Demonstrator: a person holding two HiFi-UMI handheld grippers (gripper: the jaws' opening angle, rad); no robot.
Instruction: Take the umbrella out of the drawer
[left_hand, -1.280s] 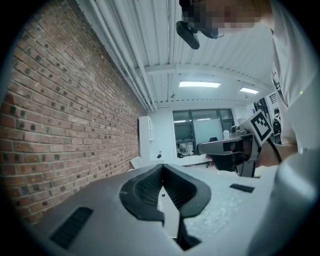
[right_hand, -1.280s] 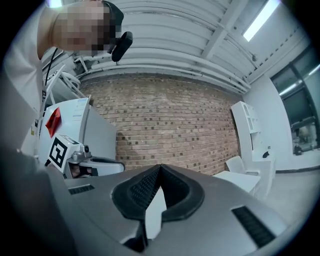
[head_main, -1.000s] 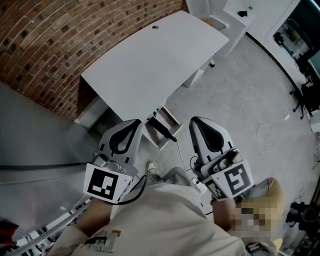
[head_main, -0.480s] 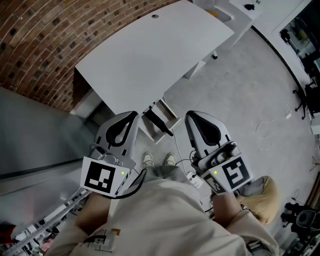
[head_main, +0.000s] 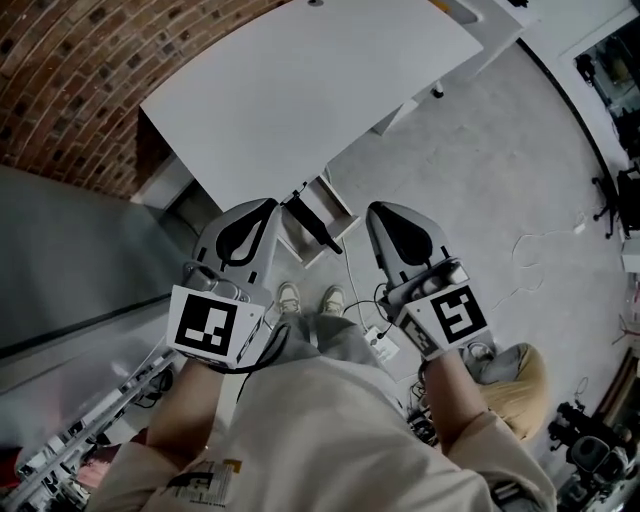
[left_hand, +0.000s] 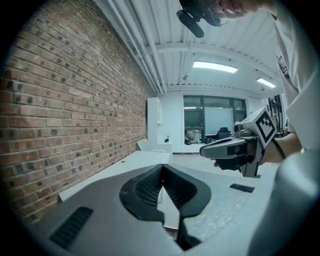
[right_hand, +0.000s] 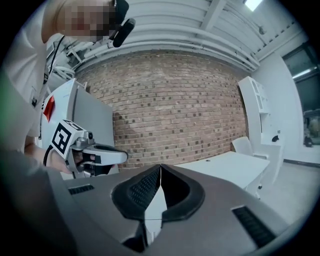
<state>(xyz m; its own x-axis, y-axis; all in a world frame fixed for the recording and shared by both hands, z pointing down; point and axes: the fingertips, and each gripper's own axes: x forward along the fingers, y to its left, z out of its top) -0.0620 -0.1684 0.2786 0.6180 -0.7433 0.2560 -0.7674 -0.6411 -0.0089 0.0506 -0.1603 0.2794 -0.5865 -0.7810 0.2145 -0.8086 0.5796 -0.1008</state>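
Observation:
A black folded umbrella (head_main: 314, 224) lies in an open white drawer (head_main: 341, 199) under the near edge of the white table (head_main: 300, 90). In the head view my left gripper (head_main: 266, 205) hangs just left of the drawer and my right gripper (head_main: 374, 211) just right of it, both above the floor and apart from the umbrella. The left gripper (left_hand: 162, 168) has its jaws shut with nothing between them. My right gripper (right_hand: 160, 167) is likewise shut and empty. Each gripper view shows the other gripper: the right gripper (left_hand: 234, 150) and the left gripper (right_hand: 96, 153).
A brick wall (head_main: 70, 90) runs behind the table. A grey panel (head_main: 70, 260) stands at the left. The person's shoes (head_main: 289, 297) are on the grey floor in front of the drawer, with cables (head_main: 365, 310) beside them. A tan bag (head_main: 520, 385) lies at lower right.
Both grippers have sunk and moved forward, ending on either side of the drawer. The table has slid up the head view. Both stay shut and empty.

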